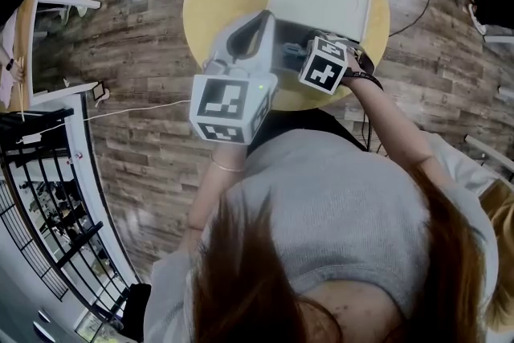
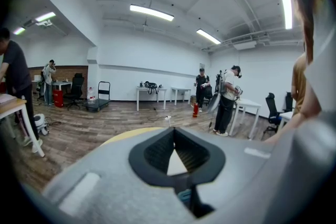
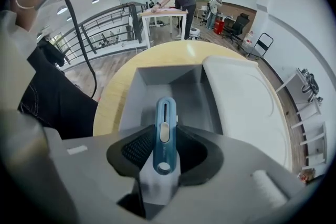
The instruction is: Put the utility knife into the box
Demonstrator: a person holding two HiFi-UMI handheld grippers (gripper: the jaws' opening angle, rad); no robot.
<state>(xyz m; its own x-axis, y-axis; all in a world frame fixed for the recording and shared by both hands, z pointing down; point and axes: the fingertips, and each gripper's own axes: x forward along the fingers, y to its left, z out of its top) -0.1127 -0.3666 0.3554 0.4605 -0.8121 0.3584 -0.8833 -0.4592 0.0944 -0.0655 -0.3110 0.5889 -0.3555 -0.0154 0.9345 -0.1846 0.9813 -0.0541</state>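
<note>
Clamping the utility knife [image 3: 164, 131], the right gripper [image 3: 164, 138] is aiming it lengthwise at the box [image 3: 168, 74] ahead. The left gripper [image 2: 175, 136] is hovering closed.

Box [image 3: 168, 75] open on top; wide room inside. Open lid [image 3: 241, 102] blocks one long side. Left hand-held gripper [image 1: 261, 22] crowds box's near corner. Bare surface [image 3: 113, 93] along box's other side leaves room to pass.
</note>
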